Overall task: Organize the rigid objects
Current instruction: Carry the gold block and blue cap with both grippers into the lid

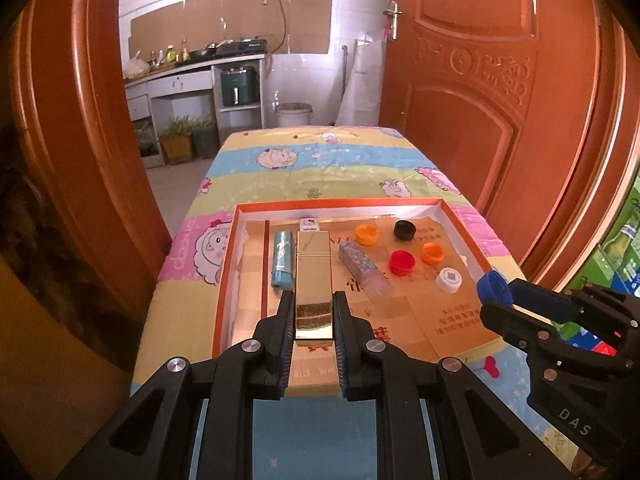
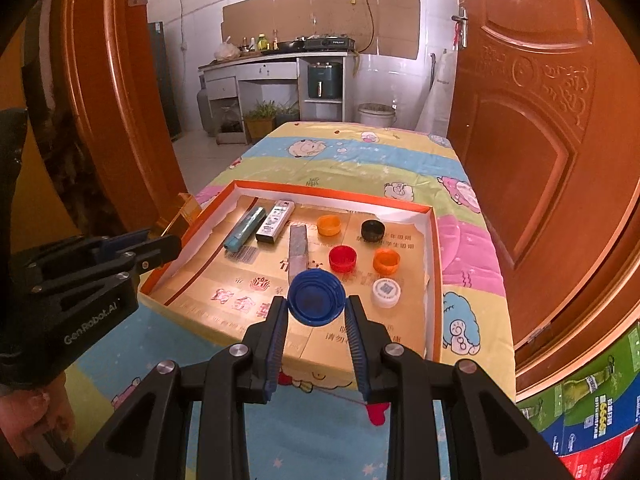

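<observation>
Left gripper point(image 1: 314, 320) clamped, fingers point(image 1: 285, 320) pressing both long sides of a gold rectangular box point(image 1: 314, 280), gripped near its near end. Box's long axis running straight away along the fingers, far end reaching over the shallow orange-rimmed tray point(image 1: 224, 280) on the table point(image 1: 320, 160), between a blue lighter point(image 1: 282, 258) and a clear patterned lighter point(image 1: 364, 270). Right gripper point(image 2: 316, 312) likewise closed on a blue bottle cap point(image 2: 316, 298), pinched by its rim, open face toward the camera, held above the tray's near edge. Loose caps gathered toward the tray's right side: two orange point(image 2: 329, 225) point(image 2: 386, 261), one black point(image 2: 373, 230), one red point(image 2: 343, 259), one white point(image 2: 386, 292). Lighters lined toward the left side. Judged: blue cap nearest the white cap, just ahead and to the right, so set-down most likely there; gold box aligned already with the lighter row, needing only lowering into the gap ahead.
</observation>
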`<state>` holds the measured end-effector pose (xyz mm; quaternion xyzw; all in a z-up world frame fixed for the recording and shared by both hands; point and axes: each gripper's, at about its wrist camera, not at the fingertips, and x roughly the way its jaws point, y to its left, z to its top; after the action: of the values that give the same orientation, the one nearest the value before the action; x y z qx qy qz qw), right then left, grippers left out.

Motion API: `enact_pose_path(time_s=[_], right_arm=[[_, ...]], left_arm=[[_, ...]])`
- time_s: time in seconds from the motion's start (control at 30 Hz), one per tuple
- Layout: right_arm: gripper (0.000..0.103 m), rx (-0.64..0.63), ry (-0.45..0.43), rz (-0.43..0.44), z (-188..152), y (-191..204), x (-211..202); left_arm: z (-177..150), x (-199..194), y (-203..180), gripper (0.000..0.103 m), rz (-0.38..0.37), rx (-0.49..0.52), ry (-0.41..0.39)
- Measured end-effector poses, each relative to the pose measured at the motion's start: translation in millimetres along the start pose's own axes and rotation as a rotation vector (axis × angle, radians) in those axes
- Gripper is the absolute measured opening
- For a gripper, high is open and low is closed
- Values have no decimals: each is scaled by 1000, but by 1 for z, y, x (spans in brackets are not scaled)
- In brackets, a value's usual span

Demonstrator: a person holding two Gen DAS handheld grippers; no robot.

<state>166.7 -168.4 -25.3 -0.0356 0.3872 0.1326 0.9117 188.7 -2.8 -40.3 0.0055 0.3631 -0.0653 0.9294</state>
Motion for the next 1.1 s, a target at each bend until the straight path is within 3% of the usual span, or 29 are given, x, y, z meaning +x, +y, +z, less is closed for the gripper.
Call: enact_pose_path(time_s=[1.1], right_arm=[[30,-8,96,13,19,-18,69]], left_arm=[[13,87,6,18,-2,-17,119]])
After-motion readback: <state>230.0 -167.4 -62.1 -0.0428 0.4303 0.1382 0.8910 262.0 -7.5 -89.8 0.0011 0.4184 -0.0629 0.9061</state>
